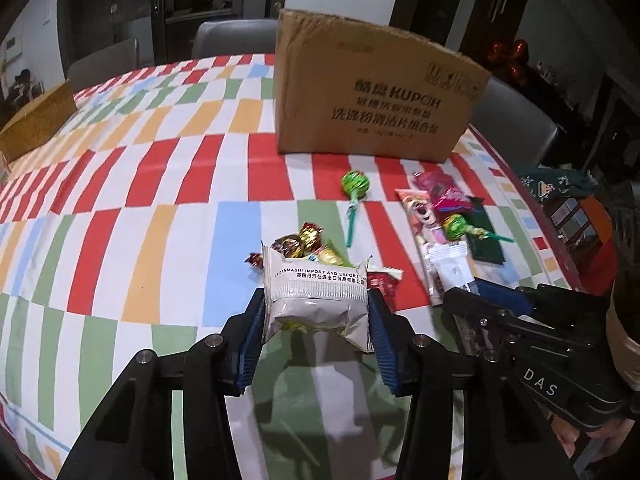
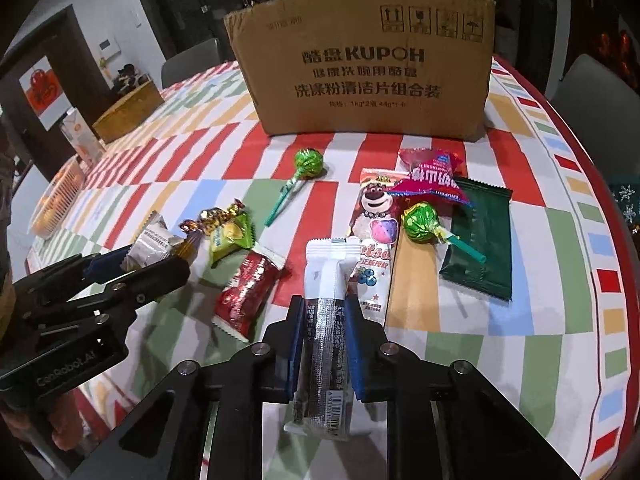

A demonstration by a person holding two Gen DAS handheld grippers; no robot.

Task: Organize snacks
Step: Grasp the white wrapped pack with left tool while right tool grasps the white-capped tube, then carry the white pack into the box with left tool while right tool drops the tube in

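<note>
My left gripper (image 1: 316,304) is shut on a puffy white snack packet (image 1: 316,300), held just above the striped tablecloth (image 1: 160,200). My right gripper (image 2: 325,304) is shut on a slim white-and-black stick packet (image 2: 326,320). Loose snacks lie ahead: a green lollipop (image 2: 308,164), a second lollipop (image 2: 420,220), a bear-print packet (image 2: 376,208), a pink packet (image 2: 432,180), a dark green packet (image 2: 480,240), a red packet (image 2: 244,292) and gold-wrapped candies (image 2: 212,216). Behind them stands an open cardboard box (image 2: 364,68), also in the left wrist view as the cardboard box (image 1: 372,96).
A gold-brown box (image 1: 36,120) sits at the far left of the table. A white basket of oranges (image 2: 56,196) and a small carton (image 2: 78,136) stand near the left edge. Grey chairs (image 1: 232,36) ring the table, whose rounded edge (image 2: 600,240) curves down the right.
</note>
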